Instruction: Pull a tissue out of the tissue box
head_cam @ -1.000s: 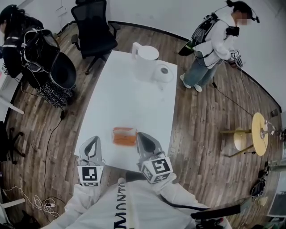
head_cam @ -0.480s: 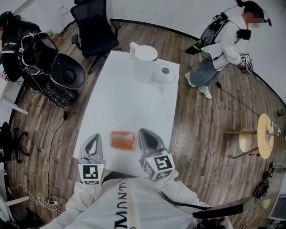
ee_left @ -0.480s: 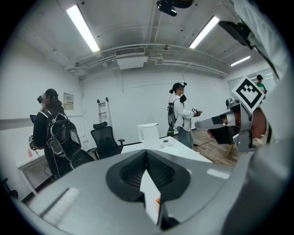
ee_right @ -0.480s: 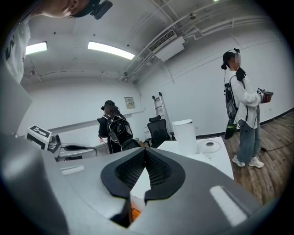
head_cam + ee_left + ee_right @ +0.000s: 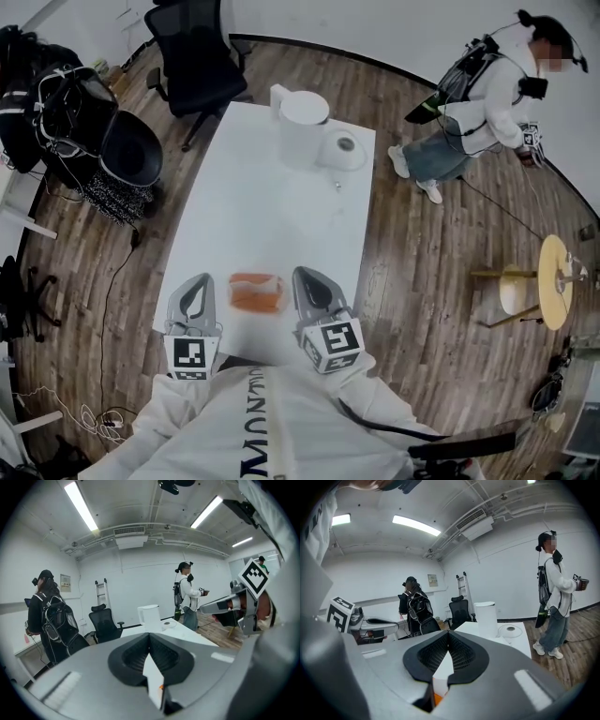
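Near the white rectangular desk's (image 5: 272,206) edge, an orange rectangular tissue box (image 5: 256,292) is sitting, seemingly with nothing pulled out yet. Flanking it, the left gripper (image 5: 198,286) and right gripper (image 5: 309,279) are hovering, fingers (image 5: 133,656) pressing together on nothing.

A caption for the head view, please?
Left gripper and right gripper, both shut, flank the orange tissue box on the table.

Light falls from above: long ceiling tubes (image 5: 82,506) burn white at the upper left of the left gripper view, and ceiling tubes (image 5: 416,525) glare at the upper left of the right gripper view. The room is bright and even, with soft shadows (the white table (image 5: 272,216) nearly washes out mid-frame in the head view). Every view bows at the edges. Both gripper views fade to black corners, and the left gripper (image 5: 150,637) and right gripper (image 5: 448,637) are blurred in the lower frame.
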Action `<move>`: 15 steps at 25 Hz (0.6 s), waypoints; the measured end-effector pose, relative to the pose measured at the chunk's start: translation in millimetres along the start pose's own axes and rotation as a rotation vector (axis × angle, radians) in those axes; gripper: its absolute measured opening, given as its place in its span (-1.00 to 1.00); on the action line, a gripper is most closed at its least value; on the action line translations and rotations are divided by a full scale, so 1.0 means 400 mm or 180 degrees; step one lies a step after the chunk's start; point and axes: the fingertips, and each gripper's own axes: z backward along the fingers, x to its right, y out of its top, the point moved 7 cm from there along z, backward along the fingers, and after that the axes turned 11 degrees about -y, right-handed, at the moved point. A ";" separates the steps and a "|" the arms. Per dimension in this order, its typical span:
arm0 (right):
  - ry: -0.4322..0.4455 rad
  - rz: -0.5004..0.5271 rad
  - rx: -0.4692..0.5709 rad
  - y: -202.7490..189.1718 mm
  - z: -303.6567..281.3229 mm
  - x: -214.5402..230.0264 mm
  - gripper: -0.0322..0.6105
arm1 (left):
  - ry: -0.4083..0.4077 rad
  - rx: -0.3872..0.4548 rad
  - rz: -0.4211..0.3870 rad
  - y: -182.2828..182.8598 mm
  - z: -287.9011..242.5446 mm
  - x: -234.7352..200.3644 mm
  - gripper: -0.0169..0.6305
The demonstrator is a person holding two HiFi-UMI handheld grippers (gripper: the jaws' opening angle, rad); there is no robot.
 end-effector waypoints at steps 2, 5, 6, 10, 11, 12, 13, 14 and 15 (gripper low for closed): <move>-0.0017 0.0099 -0.0067 -0.006 -0.001 0.003 -0.89 | -0.0035 0.0013 0.0004 0.003 -0.007 -0.001 -0.96; -0.0035 0.0233 -0.0148 -0.009 -0.012 0.007 -0.89 | -0.0088 0.0019 0.0016 -0.002 -0.014 -0.006 -0.96; -0.0011 0.0266 -0.0175 -0.009 -0.016 0.005 -0.89 | -0.0100 0.0011 0.0023 -0.006 -0.015 -0.010 -0.96; 0.0209 0.0425 -0.0314 -0.012 -0.039 -0.014 -0.81 | -0.0125 0.0019 0.0089 -0.014 -0.012 -0.026 -0.96; 0.0270 0.0486 -0.0354 -0.015 -0.047 -0.018 -0.80 | -0.0132 0.0028 0.0091 -0.014 -0.012 -0.028 -0.96; 0.0335 0.0551 -0.0397 -0.019 -0.054 -0.022 -0.79 | -0.0138 0.0036 0.0088 -0.015 -0.012 -0.028 -0.96; 0.0412 0.0605 -0.0442 -0.023 -0.062 -0.026 -0.76 | -0.0143 0.0043 0.0086 -0.014 -0.013 -0.029 -0.96; 0.0504 0.0646 -0.0488 -0.025 -0.069 -0.029 -0.73 | -0.0145 0.0051 0.0088 -0.014 -0.013 -0.030 -0.96; 0.0608 0.0683 -0.0535 -0.026 -0.076 -0.032 -0.70 | -0.0143 0.0060 0.0095 -0.014 -0.014 -0.032 -0.96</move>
